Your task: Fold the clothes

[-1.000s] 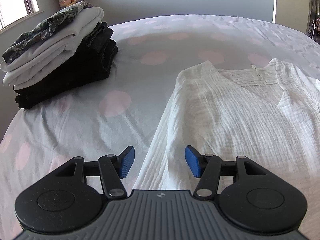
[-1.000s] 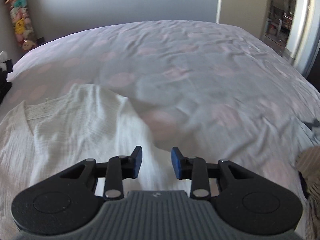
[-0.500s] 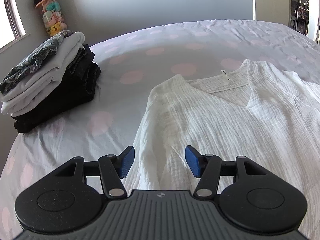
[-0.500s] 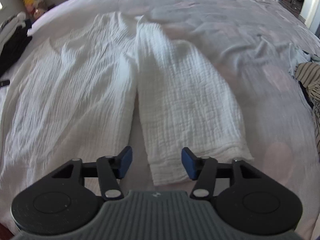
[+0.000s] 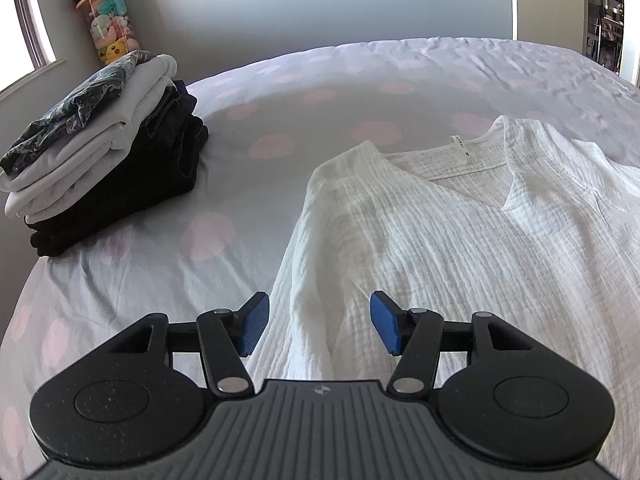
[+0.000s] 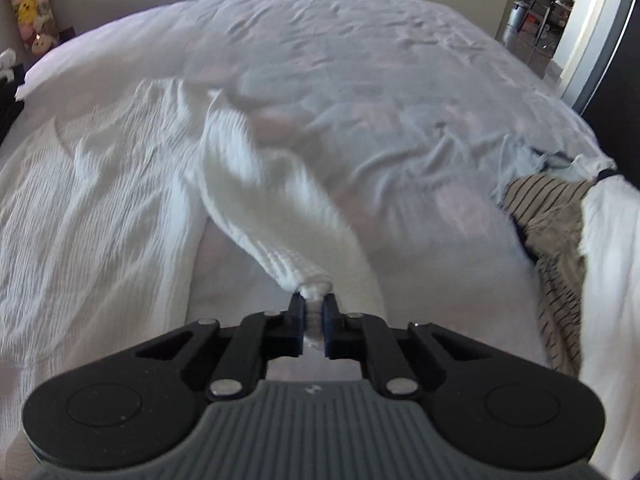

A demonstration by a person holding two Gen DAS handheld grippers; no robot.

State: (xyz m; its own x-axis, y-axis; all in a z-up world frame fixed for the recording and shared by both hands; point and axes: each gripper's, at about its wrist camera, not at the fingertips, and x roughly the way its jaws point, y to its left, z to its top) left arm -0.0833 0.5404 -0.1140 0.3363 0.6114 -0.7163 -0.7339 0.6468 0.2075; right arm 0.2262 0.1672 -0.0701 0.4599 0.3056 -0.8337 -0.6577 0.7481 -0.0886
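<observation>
Right wrist view: right gripper pinches the sleeve of the white shirt spread on the bed. Left gripper hovers above the shirt, jaws wide, holding nothing.

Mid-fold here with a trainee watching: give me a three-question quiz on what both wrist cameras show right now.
1. True or false: the right gripper is shut on the sleeve of the white shirt.
2. The left gripper is: A) open above the shirt, B) shut on the collar, C) holding the folded stack.
3. Fill in: the striped garment lies at the bed's ____ edge in the right wrist view.

Key: 1 true; 2 A; 3 right.
</observation>
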